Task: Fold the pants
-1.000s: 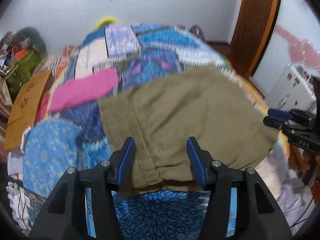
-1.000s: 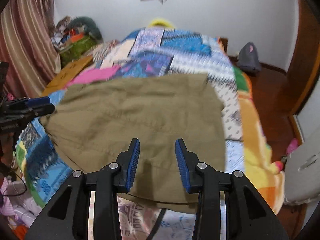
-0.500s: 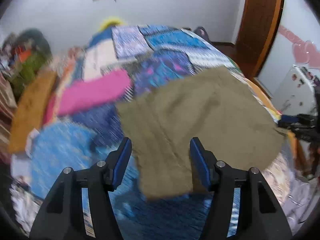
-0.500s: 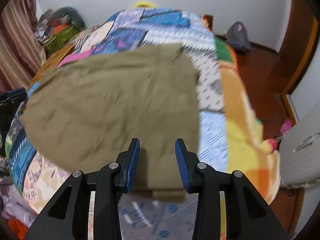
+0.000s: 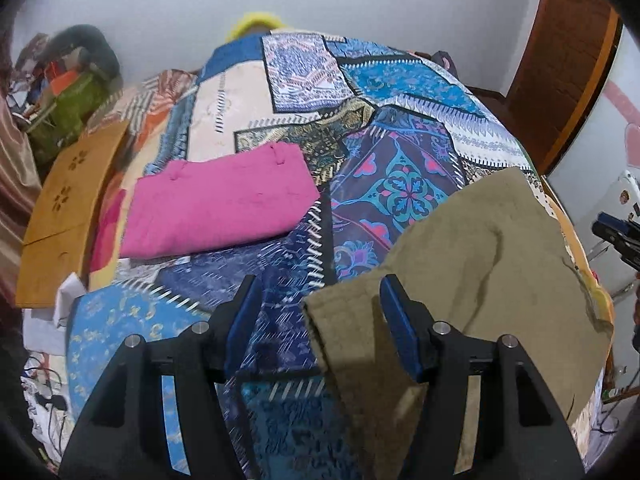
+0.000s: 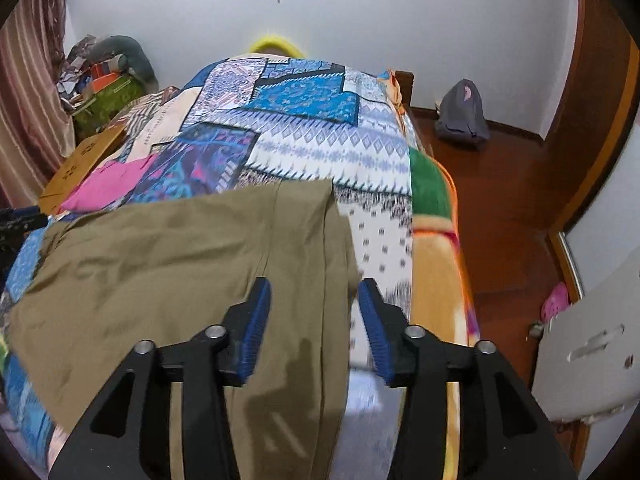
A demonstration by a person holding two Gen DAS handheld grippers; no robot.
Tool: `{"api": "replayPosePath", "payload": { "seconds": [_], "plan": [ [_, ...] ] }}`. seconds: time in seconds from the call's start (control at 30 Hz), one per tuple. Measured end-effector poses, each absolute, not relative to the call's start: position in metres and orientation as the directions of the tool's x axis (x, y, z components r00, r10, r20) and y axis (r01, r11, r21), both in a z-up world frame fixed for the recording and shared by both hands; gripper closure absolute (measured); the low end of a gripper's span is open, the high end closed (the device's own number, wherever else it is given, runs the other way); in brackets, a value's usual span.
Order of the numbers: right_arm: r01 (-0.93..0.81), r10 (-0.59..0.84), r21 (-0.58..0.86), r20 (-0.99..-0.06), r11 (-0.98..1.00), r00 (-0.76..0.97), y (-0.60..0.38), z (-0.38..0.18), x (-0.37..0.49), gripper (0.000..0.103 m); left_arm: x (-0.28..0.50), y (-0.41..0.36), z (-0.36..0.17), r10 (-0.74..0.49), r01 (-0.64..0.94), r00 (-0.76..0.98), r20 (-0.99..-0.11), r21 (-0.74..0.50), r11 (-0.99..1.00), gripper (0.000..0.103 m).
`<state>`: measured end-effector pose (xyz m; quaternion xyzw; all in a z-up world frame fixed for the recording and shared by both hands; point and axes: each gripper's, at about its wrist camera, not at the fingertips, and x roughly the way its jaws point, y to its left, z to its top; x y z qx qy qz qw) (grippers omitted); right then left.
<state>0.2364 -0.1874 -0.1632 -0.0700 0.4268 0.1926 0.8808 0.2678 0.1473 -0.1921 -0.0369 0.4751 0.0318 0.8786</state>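
Olive-brown pants lie folded on the patchwork bedspread, near the bed's front edge, one end hanging over it. My left gripper is open and empty over the pants' left edge. My right gripper is open and empty over the pants at their right edge. The right gripper's tips show at the far right of the left wrist view.
Folded pink pants lie on the bed to the left. A wooden board leans at the bed's left side beside a clutter pile. A grey bag sits on the wooden floor. A white chair stands at the right.
Both grippers have pulled back and apart from the pants' middle toward its side edges. The pants now sit lower and further right in the left view. Jaws stay open.
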Motion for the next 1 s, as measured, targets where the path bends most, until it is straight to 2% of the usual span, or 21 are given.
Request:
{"api": "replayPosePath", "payload": {
  "seconds": [0.17, 0.47, 0.53, 0.6, 0.63, 0.7, 0.8, 0.87, 0.93, 1.0],
  "plan": [
    [-0.413, 0.299, 0.072, -0.801, 0.908, 0.518, -0.171, -0.187, 0.283, 0.06, 0.293, 0.136, -0.209, -0.02, -0.046, 0.518, -0.855, -0.052, 0.998, 0.042],
    [-0.458, 0.32, 0.11, -0.854, 0.882, 0.41, -0.151, -0.233, 0.34, 0.06, 0.311, 0.135, -0.242, -0.014, -0.039, 0.468, -0.883, -0.037, 0.999, 0.041],
    [-0.462, 0.347, 0.148, -0.857, 0.875, 0.382, -0.15, -0.241, 0.345, 0.064, 0.312, 0.135, -0.245, -0.009, -0.047, 0.469, -0.883, -0.035, 0.998, 0.041],
    [-0.469, 0.378, 0.187, -0.854, 0.863, 0.356, -0.149, -0.244, 0.347, 0.078, 0.313, 0.135, -0.249, 0.003, -0.057, 0.467, -0.884, -0.027, 0.998, 0.041],
    [-0.475, 0.379, 0.182, -0.853, 0.861, 0.359, -0.147, -0.243, 0.346, 0.08, 0.313, 0.135, -0.25, 0.01, -0.063, 0.468, -0.884, -0.022, 0.998, 0.04],
    [-0.492, 0.36, 0.141, -0.85, 0.859, 0.385, -0.142, -0.241, 0.341, 0.088, 0.313, 0.135, -0.251, 0.024, -0.071, 0.472, -0.881, -0.011, 0.997, 0.04],
    [-0.494, 0.296, 0.046, -0.846, 0.868, 0.443, -0.138, -0.237, 0.337, 0.095, 0.311, 0.131, -0.251, 0.06, -0.081, 0.483, -0.873, 0.024, 0.996, 0.039],
    [-0.475, 0.223, -0.048, -0.838, 0.879, 0.497, -0.138, -0.236, 0.334, 0.096, 0.309, 0.132, -0.252, 0.075, -0.094, 0.489, -0.869, 0.033, 0.995, 0.037],
    [-0.424, 0.104, -0.161, -0.838, 0.891, 0.536, -0.143, -0.242, 0.336, 0.102, 0.308, 0.136, -0.255, 0.056, -0.113, 0.483, -0.874, 0.001, 0.994, 0.037],
    [-0.398, 0.095, -0.119, -0.873, 0.91, 0.479, -0.157, -0.254, 0.342, 0.102, 0.309, 0.143, -0.258, 0.022, -0.125, 0.468, -0.883, -0.042, 0.991, 0.036]
  ]
}}
